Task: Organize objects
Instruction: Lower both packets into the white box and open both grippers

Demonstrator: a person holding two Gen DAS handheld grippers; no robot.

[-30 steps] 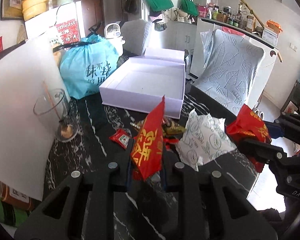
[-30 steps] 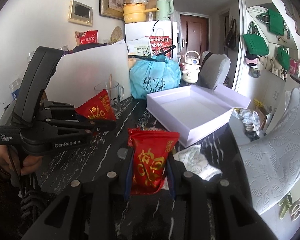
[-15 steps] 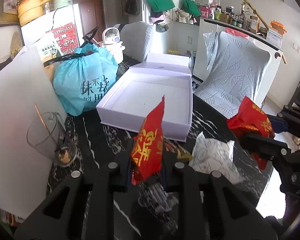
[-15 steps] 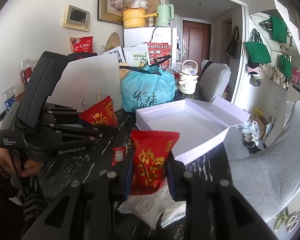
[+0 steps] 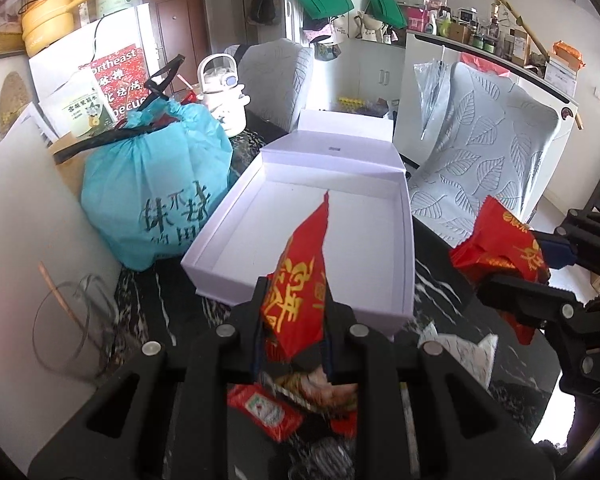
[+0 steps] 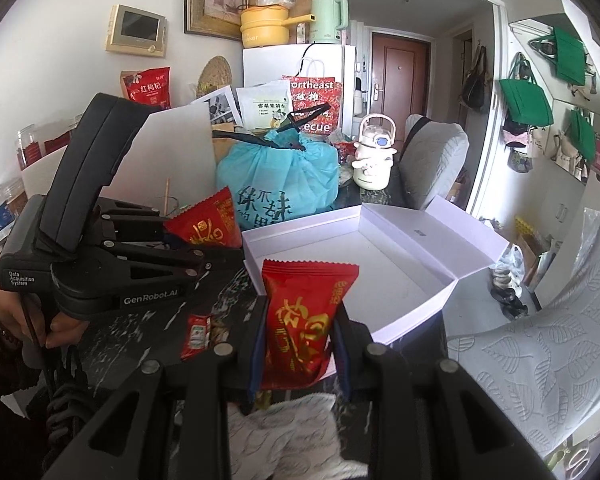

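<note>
Your left claw (image 5: 292,320) is pinching a red snack packet (image 5: 300,292) edge-on between its pads, the packet's pointed top standing up in front of the white box (image 5: 408,240). Your right claw (image 6: 300,344) is pinching a second red packet (image 6: 306,320) flat-faced, its crimped top edge level with the box's near wall. From the left wrist view your right claw (image 5: 540,276) shows at the right edge with its packet, just off the box's right side; from the right wrist view your left claw (image 6: 204,248) sits at the left, its packet touching or just short of the box's left corner, and your hand (image 6: 12,320) grips the handle below.

Under both claws, on the dark marbled counter (image 5: 140,312), lie a small red sachet (image 5: 264,412), a heap of mixed wrappers (image 5: 320,388) and a crumpled white patterned paper (image 6: 284,432). To the left stands a clear glass mug (image 5: 72,320) with a stick in it, against a white board (image 5: 24,216).

The box lies open with nothing in it, lid flap raised at the far side. Behind it sit a teal bag (image 5: 156,196) and a small white kettle (image 5: 222,92), with leaf-patterned chairs (image 5: 480,160) beyond
</note>
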